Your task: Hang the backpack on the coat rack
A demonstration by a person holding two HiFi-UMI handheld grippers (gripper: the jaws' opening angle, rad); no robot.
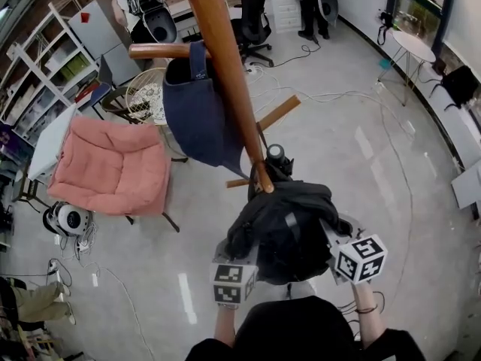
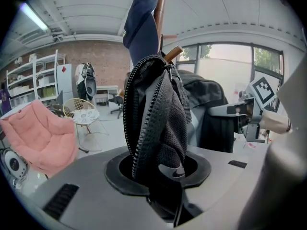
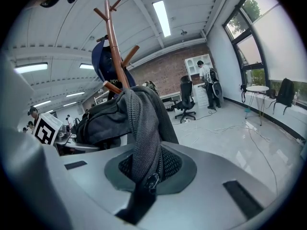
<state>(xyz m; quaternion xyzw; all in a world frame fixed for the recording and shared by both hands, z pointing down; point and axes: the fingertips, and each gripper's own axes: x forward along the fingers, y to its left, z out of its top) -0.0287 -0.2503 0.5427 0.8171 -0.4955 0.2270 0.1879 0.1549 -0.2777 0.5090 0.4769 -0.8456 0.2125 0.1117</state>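
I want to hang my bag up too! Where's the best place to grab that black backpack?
Probably high up, at its top edges, one hold each side, coming from below. The black backpack is soft and sags, so the left gripper on the zipper edge and the right gripper on the mesh hold its top up toward the coat rack.

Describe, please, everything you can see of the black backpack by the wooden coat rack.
The black fabric backpack hangs bunched between both grippers. The left gripper has its jaws shut on a zip-edged mesh part; the right gripper clamps a grey mesh strap. Its top meets a peg of the brown wooden coat rack; whether it is hooked cannot be told.
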